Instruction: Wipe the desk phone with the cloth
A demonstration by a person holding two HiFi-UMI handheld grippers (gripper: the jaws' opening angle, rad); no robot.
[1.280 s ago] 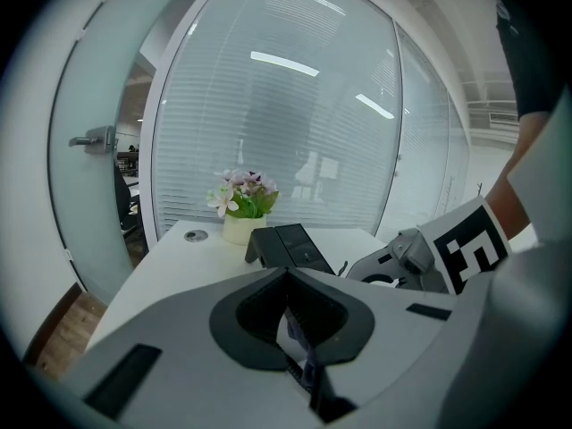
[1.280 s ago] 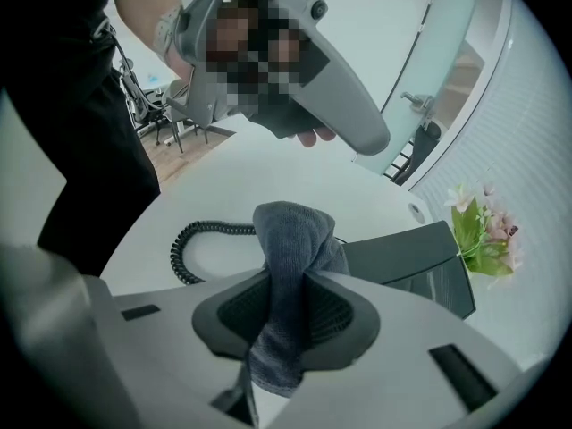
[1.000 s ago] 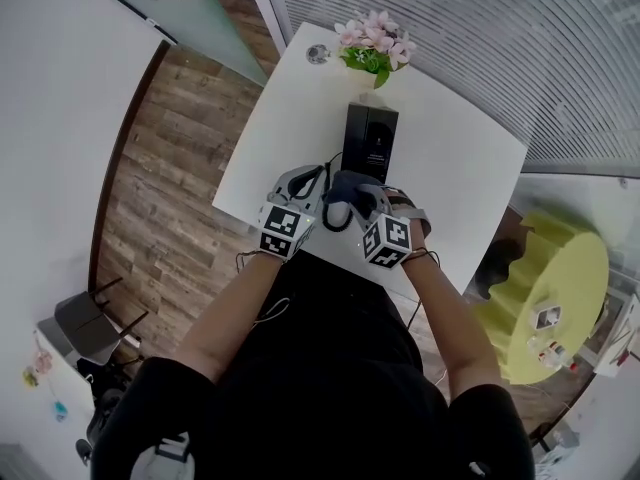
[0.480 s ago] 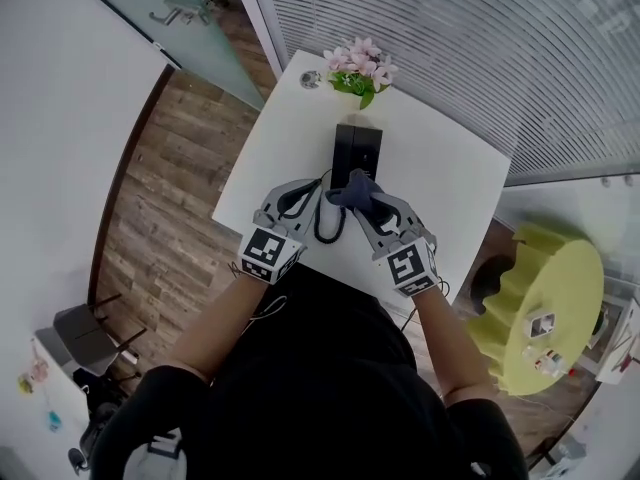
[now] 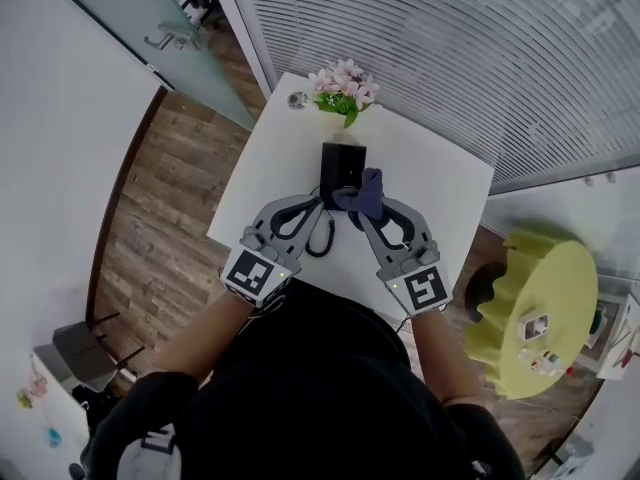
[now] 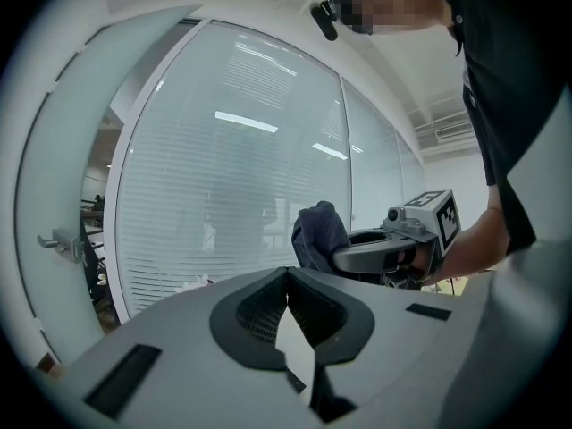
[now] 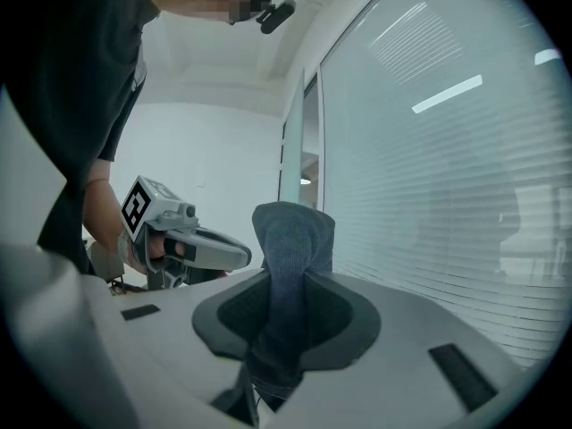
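Observation:
The black desk phone (image 5: 340,165) lies on the white table (image 5: 430,183), just in front of a flower pot. A dark blue cloth (image 5: 364,195) hangs over the phone's near right corner, and my right gripper (image 5: 360,208) is shut on it. In the right gripper view the cloth (image 7: 291,239) sticks up from between the jaws. My left gripper (image 5: 316,204) rests at the phone's near left corner, jaws shut with nothing seen between them. The left gripper view points upward and shows the cloth (image 6: 317,233) and the right gripper (image 6: 386,253), not the phone.
Pink flowers (image 5: 342,83) stand behind the phone, next to a small round object (image 5: 296,99). The phone's black cord (image 5: 325,234) loops toward the table's near edge. A window wall with blinds (image 5: 480,48) rises behind. A yellow round stool (image 5: 535,308) is at the right.
Both grippers have moved away from the table's near edge toward the phone. The cloth went with the right gripper and now lies against the phone.

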